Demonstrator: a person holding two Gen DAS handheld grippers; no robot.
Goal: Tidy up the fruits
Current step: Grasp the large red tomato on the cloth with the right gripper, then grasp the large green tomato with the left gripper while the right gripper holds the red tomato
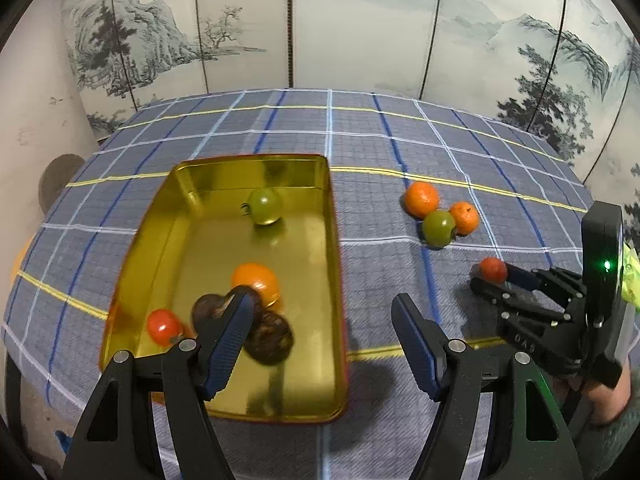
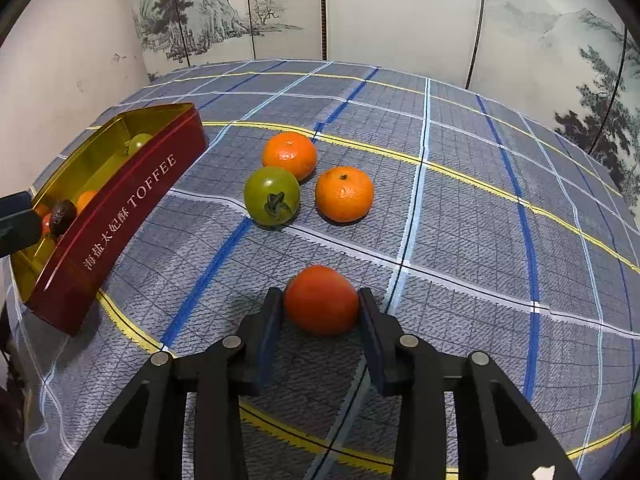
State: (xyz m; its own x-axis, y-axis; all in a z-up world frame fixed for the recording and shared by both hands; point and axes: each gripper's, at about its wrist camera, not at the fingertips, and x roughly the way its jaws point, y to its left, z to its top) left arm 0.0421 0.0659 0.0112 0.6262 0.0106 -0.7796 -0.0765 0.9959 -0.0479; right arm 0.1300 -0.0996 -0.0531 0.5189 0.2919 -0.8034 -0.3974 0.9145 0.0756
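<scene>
The toffee tin (image 1: 256, 408) already holds about five fruits. The right gripper (image 2: 321, 312) pinches a red tomato (image 2: 321, 300) on the cloth beside the tin; the left gripper (image 1: 320, 332) hangs spread above it. Two tangerines (image 2: 289, 155) and a green tomato (image 2: 272, 195) wait farther off.

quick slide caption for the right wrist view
Right gripper shut on a red tomato on the checked blue tablecloth.

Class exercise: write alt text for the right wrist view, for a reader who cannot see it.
The black right gripper clamps a red tomato on a blue checked tablecloth. Beyond lie two oranges and a green tomato; a red toffee tin sits left.
</scene>
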